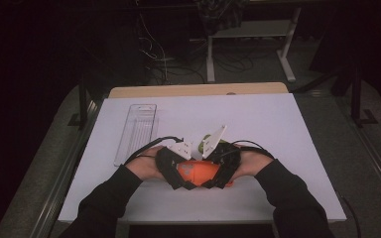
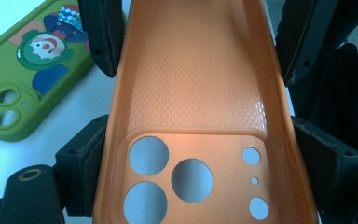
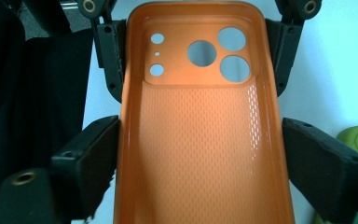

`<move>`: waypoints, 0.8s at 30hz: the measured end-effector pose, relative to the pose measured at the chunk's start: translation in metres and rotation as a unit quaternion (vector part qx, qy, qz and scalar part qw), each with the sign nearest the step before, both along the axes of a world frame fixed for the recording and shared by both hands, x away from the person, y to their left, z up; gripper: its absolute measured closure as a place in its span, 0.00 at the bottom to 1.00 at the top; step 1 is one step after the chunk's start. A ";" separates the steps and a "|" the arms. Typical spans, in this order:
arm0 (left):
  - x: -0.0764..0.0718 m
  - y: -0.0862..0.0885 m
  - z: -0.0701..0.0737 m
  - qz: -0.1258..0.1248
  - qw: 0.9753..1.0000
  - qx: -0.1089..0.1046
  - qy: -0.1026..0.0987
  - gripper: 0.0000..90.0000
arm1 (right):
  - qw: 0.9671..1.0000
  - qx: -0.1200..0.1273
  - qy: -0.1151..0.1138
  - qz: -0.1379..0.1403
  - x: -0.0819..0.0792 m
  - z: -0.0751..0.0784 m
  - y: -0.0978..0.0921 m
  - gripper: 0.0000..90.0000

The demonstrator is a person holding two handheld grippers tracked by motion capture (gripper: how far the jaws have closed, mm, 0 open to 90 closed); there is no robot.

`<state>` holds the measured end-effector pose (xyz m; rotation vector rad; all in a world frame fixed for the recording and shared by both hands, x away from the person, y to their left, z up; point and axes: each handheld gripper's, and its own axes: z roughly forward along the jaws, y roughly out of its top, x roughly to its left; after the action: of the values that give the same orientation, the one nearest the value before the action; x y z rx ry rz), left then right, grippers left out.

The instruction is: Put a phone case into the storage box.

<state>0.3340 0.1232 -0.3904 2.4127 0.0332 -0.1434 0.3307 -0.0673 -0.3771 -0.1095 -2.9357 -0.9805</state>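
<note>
Both claws are clamped on one orange phone case, held between them just above the bench near its front edge. Left claw grips the case's long sides at the camera-cutout end, its black pads pressed against the outer walls; right claw grips the same long sides at the plain end, facing the left one. Between the pads, the case lies open side up: a soft orange shell with raised glossy walls, a finely dimpled inner floor, and a smooth panel pierced by three large round holes and three small ones. Just beyond the claws, a green phone case with a cartoon clown print lies on the white bench. Farther off to the left claw's side, a clear plastic tray rests on the bench.
</note>
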 end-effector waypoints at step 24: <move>0.005 0.023 0.002 0.084 0.996 0.012 -0.012 0.18 | 0.990 0.049 0.006 -0.130 0.016 0.007 -0.043 0.00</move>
<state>0.3388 0.1459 -0.3887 2.4231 0.2278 -0.0378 0.3471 -0.1106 -0.3698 -0.5029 -2.9055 -1.1467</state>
